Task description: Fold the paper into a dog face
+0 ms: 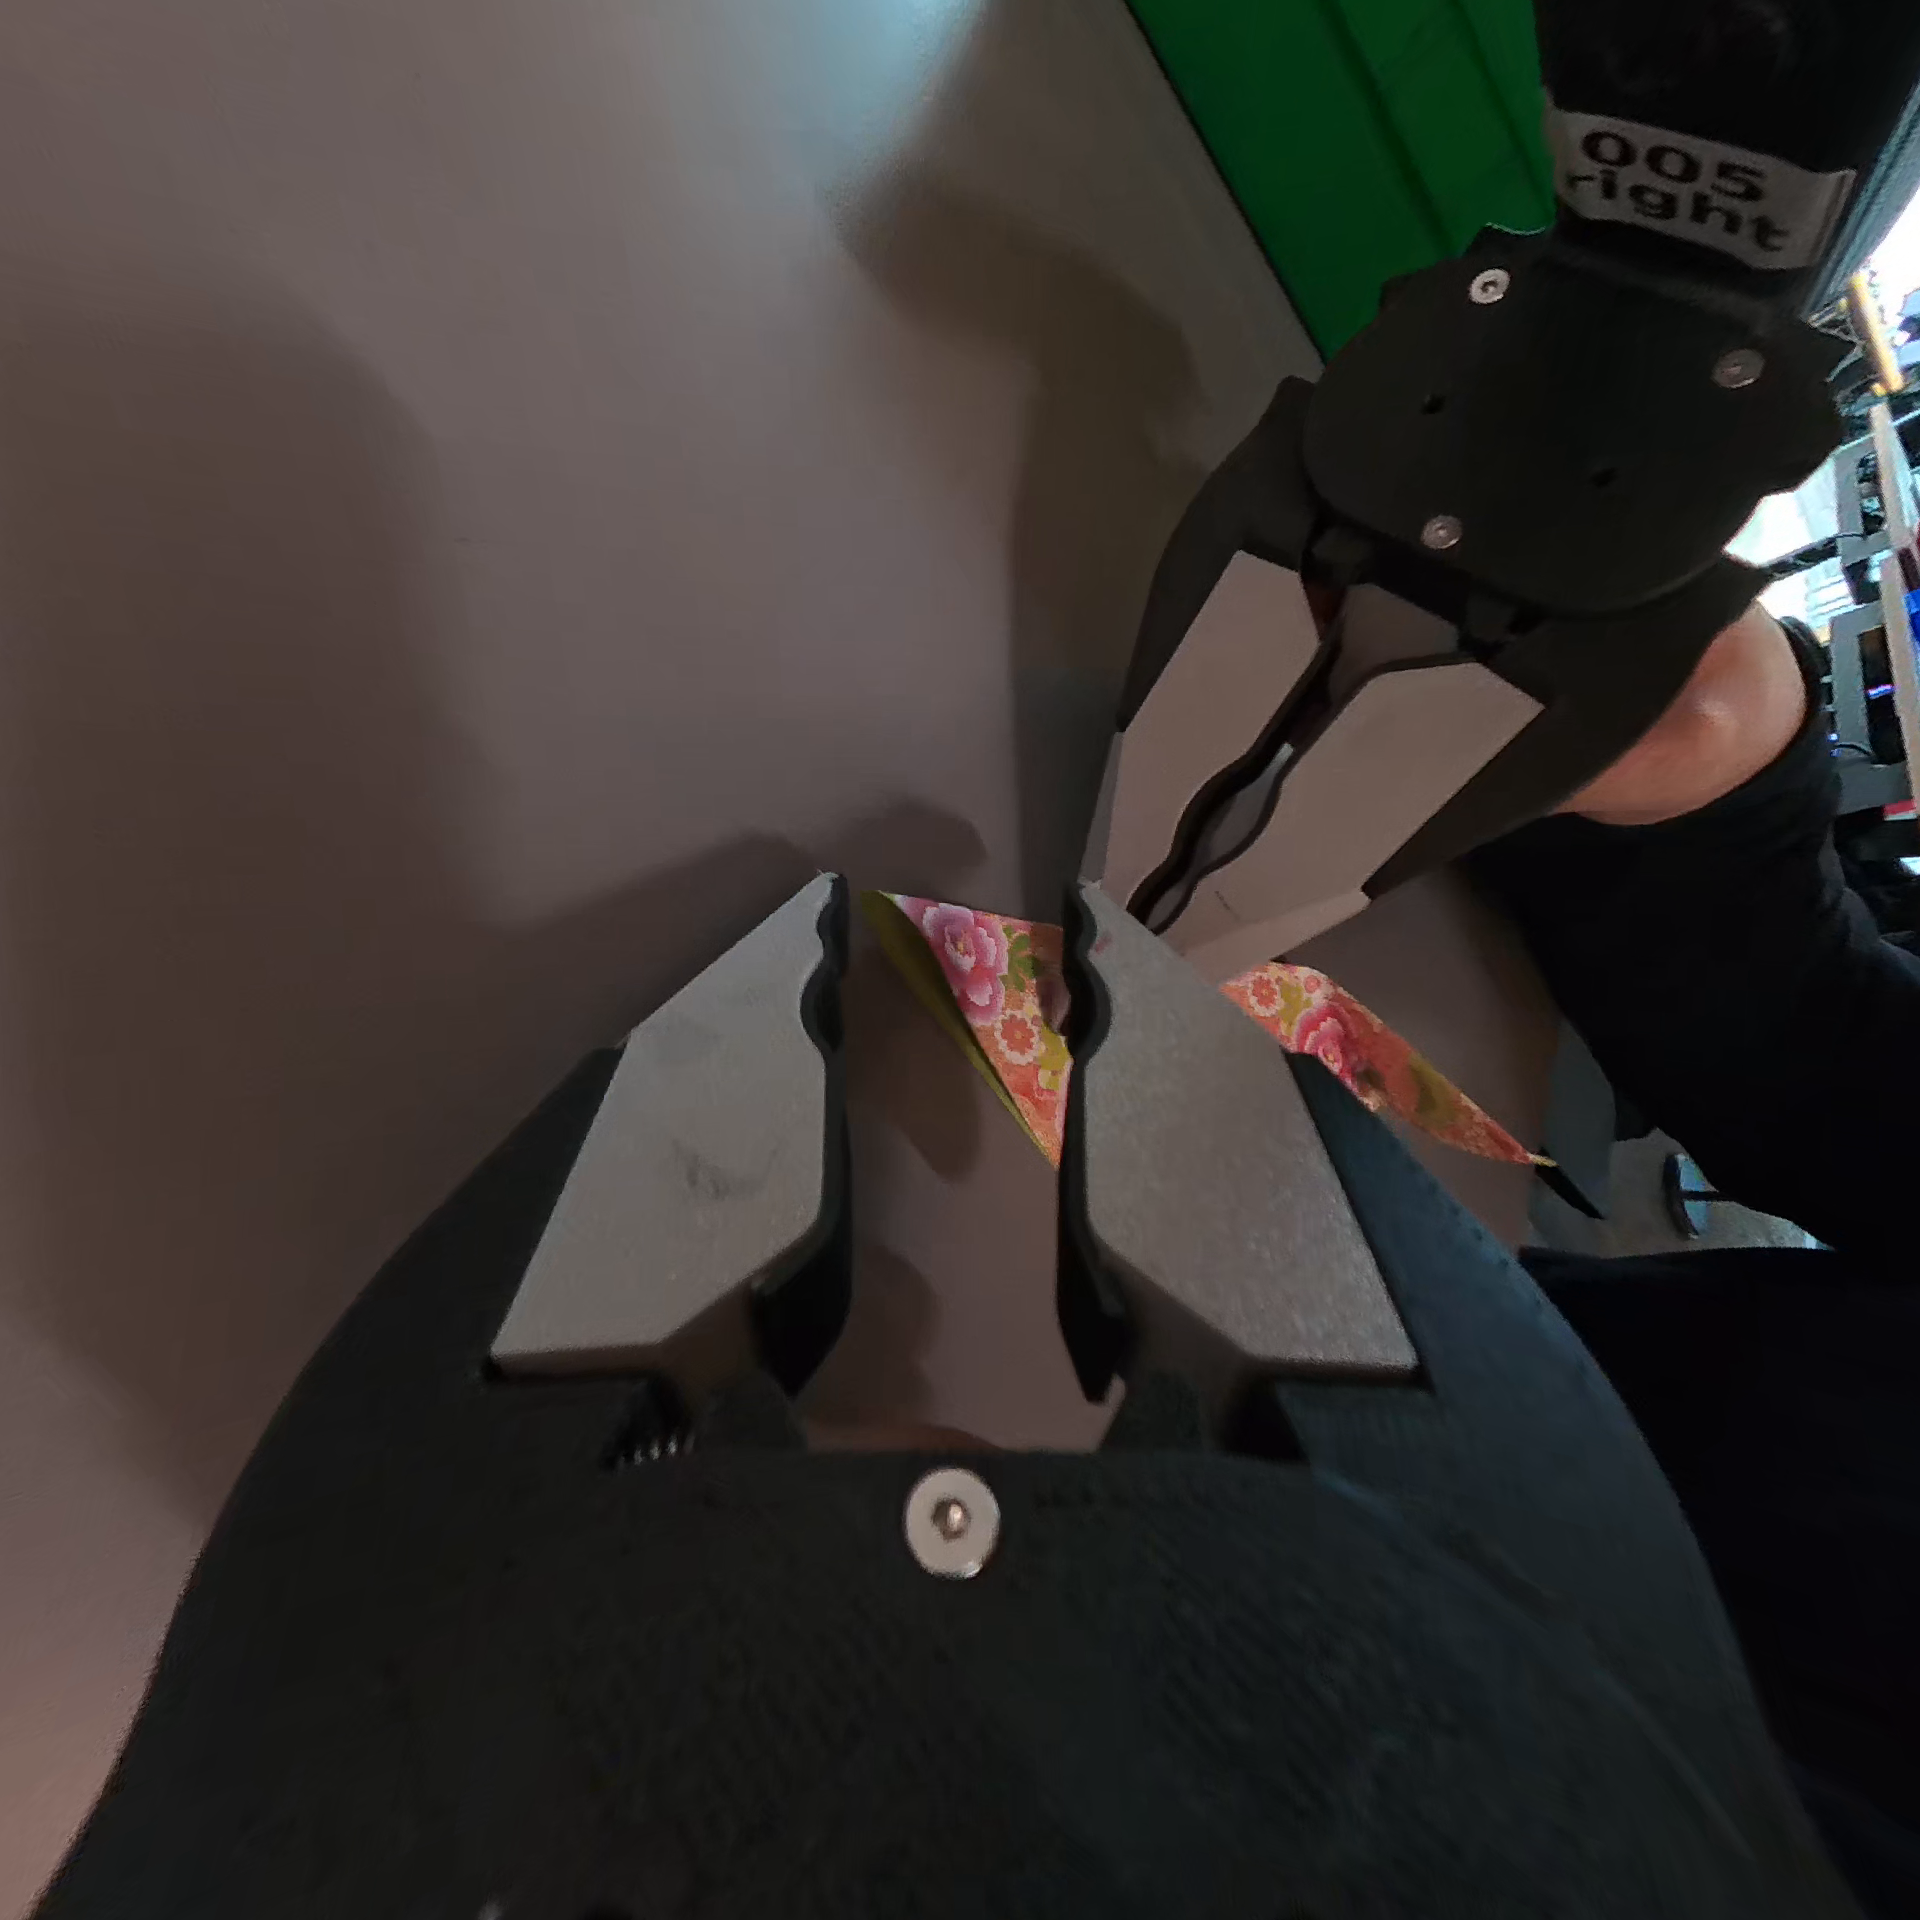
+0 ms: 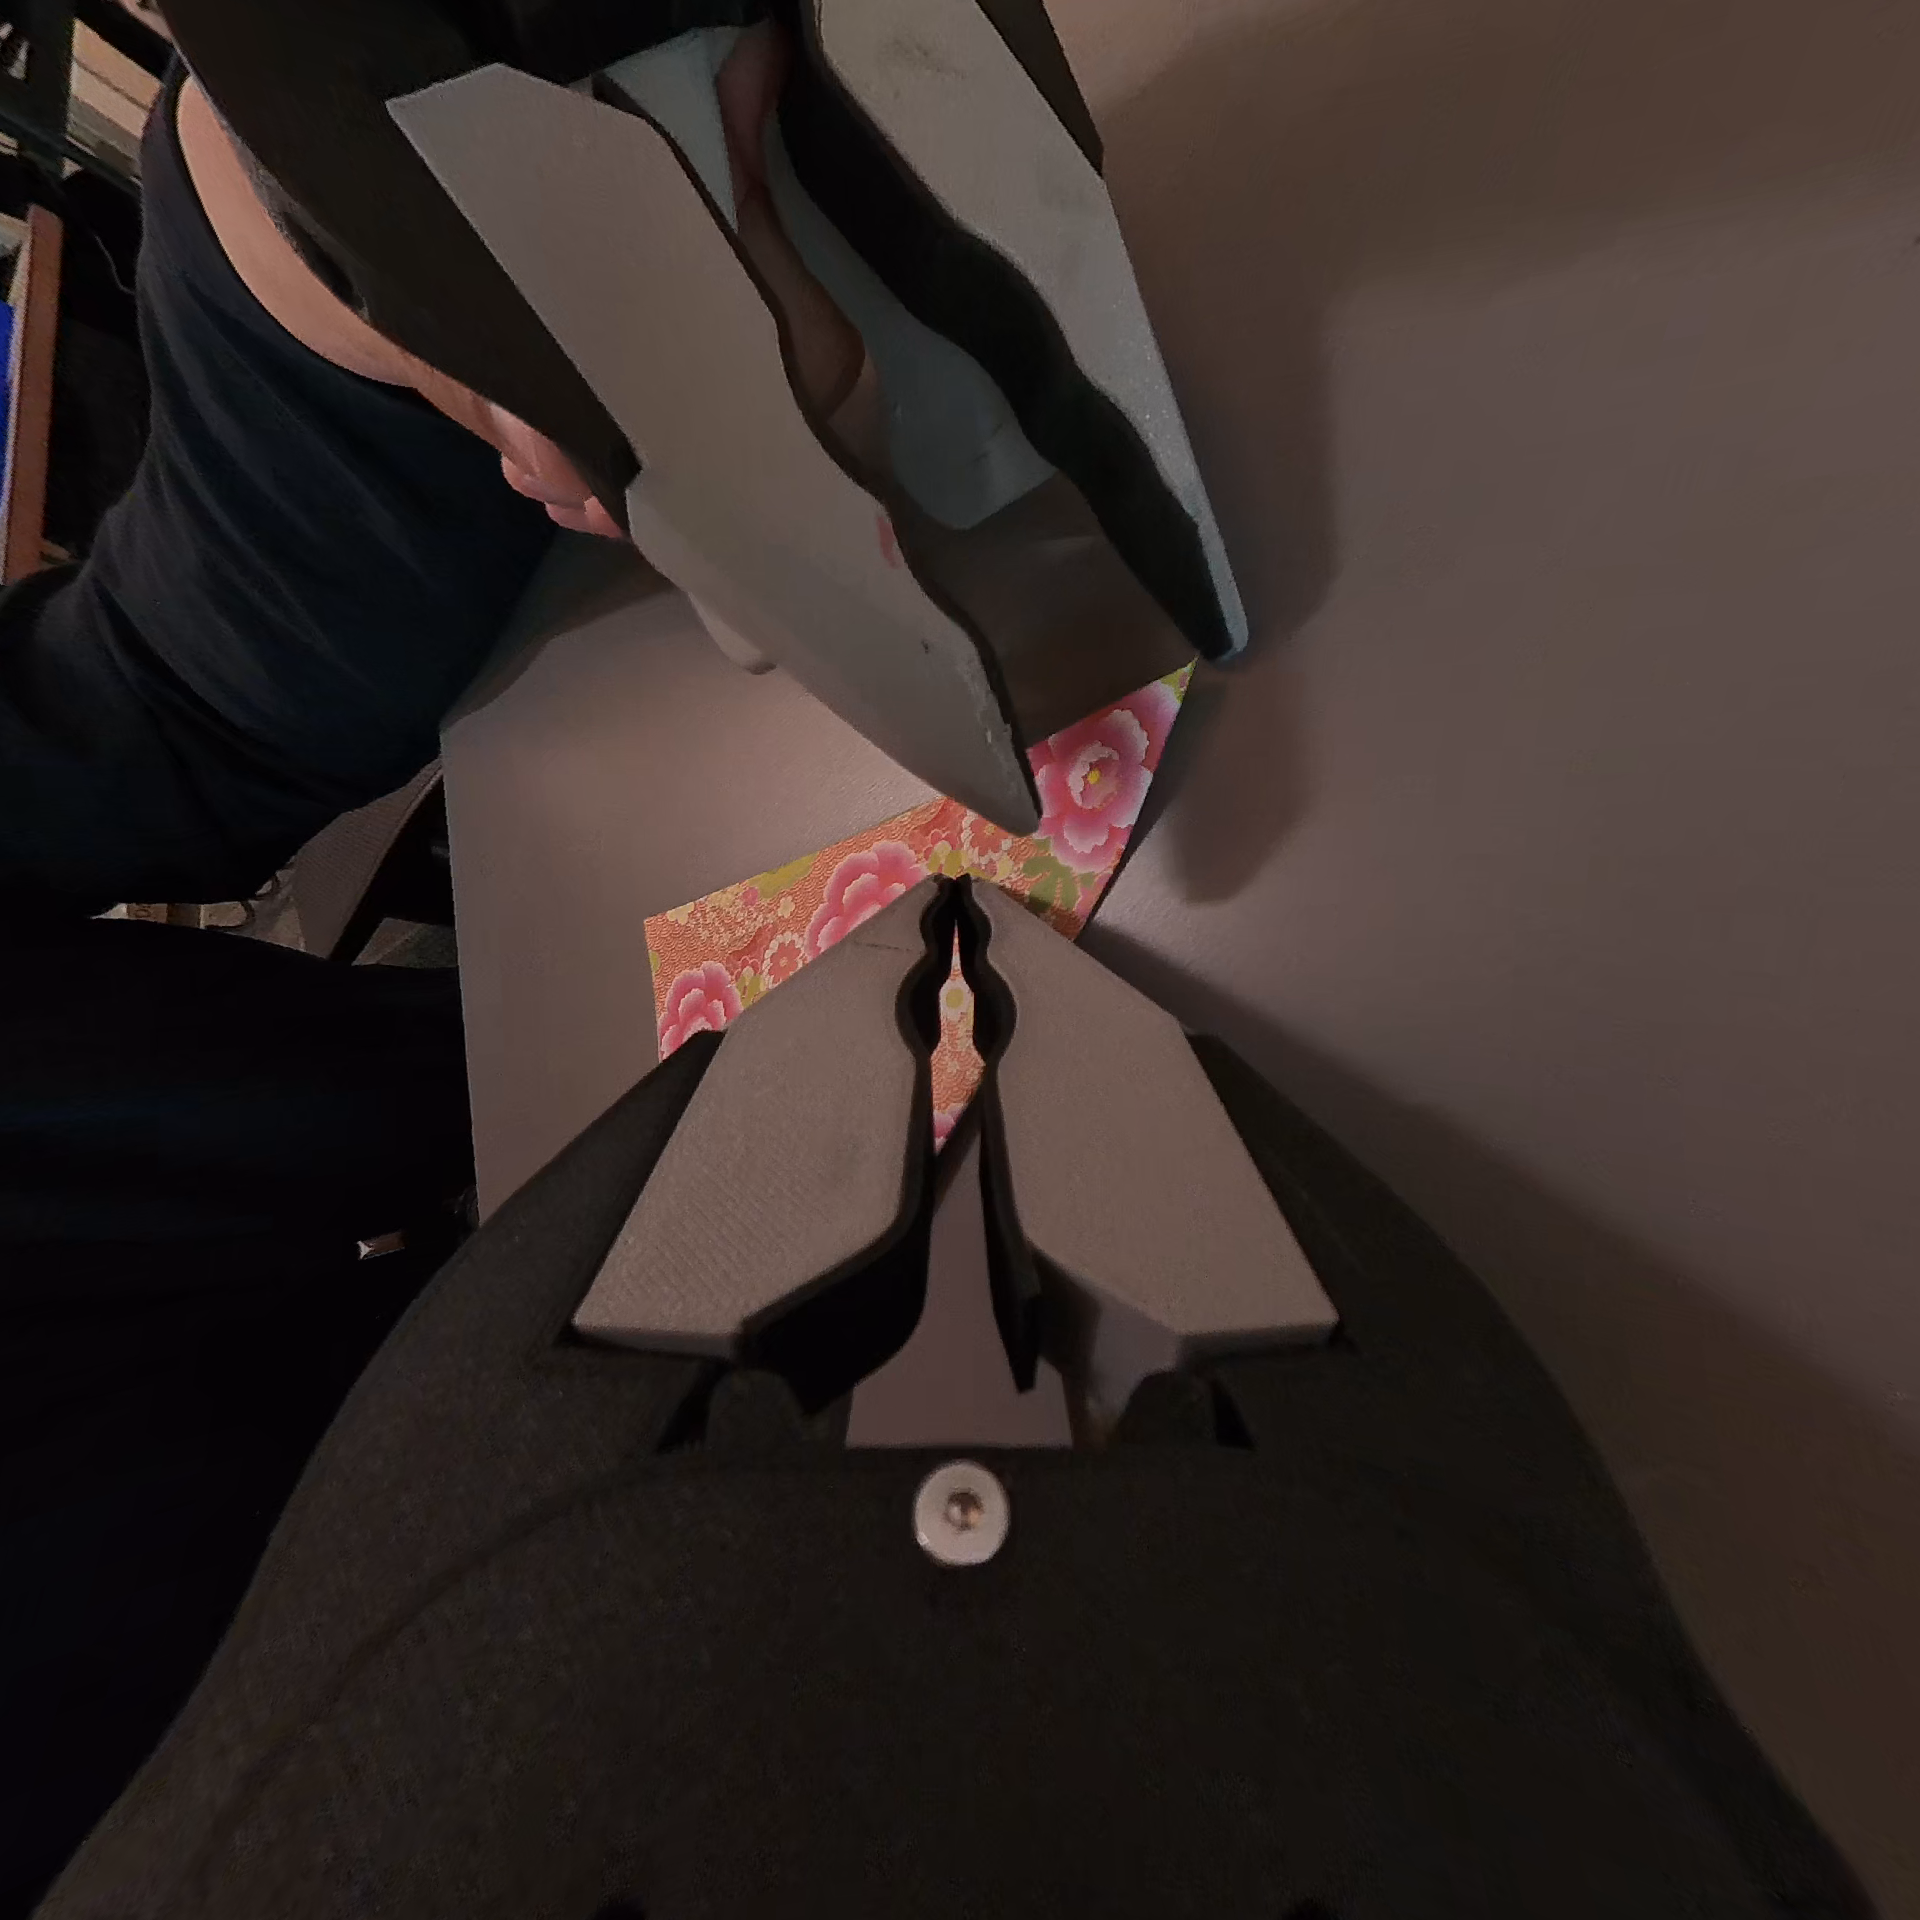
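Both jaws above floral paper (image 2: 1091, 800)

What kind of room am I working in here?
Probably a lab or workshop recording station, not a home. A plain grey table holds only the floral paper, a green backdrop hangs behind it, and cluttered equipment shelves stand off to the side.

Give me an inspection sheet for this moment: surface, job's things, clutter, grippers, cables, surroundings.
Surface: plain grey table, shadowed.
Job's things: floral paper, folded, lying near the table's edge.
Clutter: nothing seen.
Grippers: left gripper open, fingers over the paper; right gripper fingers nearly together at the paper, grip unclear.
Cables: nothing seen.
Surroundings: green panel beyond the table; person in dark clothing; shelving behind, blurry.
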Action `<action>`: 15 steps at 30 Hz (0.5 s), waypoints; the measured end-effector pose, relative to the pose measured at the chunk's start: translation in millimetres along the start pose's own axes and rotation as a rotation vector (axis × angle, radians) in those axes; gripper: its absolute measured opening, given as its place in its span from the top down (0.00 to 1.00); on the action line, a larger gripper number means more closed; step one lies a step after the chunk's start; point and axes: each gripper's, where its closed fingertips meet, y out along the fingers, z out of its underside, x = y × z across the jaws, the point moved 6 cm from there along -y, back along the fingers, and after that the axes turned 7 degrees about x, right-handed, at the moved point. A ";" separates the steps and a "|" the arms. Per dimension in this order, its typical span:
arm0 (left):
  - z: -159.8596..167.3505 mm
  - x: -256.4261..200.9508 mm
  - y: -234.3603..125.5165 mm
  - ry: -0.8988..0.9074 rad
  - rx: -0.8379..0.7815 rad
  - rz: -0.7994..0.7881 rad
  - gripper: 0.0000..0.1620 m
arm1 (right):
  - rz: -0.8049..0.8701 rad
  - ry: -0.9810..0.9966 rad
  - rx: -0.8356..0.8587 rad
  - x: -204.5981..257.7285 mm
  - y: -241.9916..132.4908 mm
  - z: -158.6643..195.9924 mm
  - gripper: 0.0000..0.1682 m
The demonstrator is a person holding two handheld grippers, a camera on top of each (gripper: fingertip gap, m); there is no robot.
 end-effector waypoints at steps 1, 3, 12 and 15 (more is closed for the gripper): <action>0.1 -0.9 0.7 0.004 0.003 -0.001 0.76 | 0.000 0.000 0.000 0.0 0.1 -0.1 1.00; 0.0 -1.6 1.5 0.007 0.004 -0.002 0.76 | -0.004 0.000 0.002 0.6 0.6 0.0 1.00; 3.0 1.8 6.4 0.037 0.032 -0.027 0.94 | -0.013 0.001 0.002 0.5 0.8 0.2 1.00; 4.3 -0.3 11.1 0.059 0.043 -0.026 1.00 | -0.015 0.000 0.004 0.7 1.0 0.6 1.00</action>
